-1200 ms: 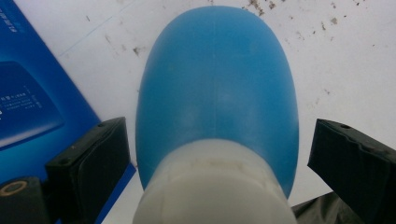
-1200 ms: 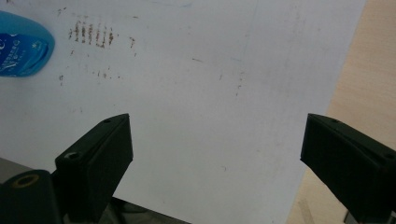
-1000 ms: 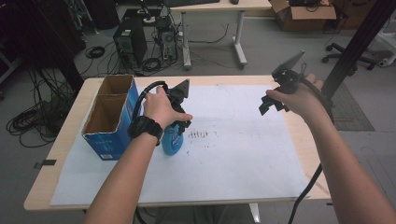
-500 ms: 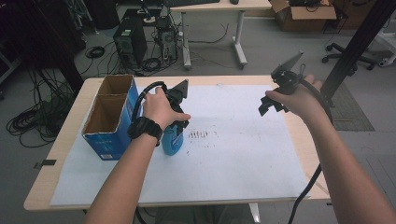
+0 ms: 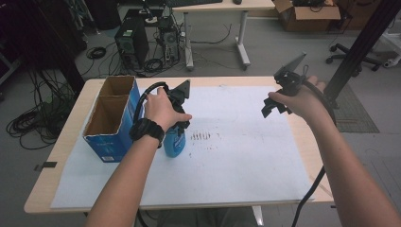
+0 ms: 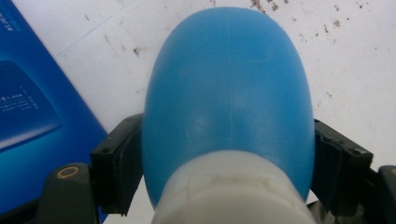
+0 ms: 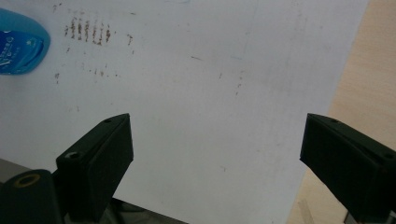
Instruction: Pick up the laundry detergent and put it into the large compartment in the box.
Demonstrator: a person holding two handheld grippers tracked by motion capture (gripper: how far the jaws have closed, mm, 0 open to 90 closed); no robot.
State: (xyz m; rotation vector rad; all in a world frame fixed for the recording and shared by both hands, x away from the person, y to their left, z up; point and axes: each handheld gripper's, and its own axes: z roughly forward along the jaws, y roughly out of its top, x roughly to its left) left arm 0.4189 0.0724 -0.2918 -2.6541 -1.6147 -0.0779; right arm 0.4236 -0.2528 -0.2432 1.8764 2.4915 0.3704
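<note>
High view: the left gripper squeezes a blue bottle that stands on white paper, next to a blue box. Off to its side, the right gripper hangs above the paper, jaws wide apart, holding nothing.

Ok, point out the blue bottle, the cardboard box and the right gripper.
Blue bottle (image 6: 229, 84): left gripper view, on its rounded blue body.
Cardboard box (image 5: 107, 147): high view, on its blue front wall.
Right gripper (image 7: 215, 158): right gripper view, midway between its two open black fingers.
</note>
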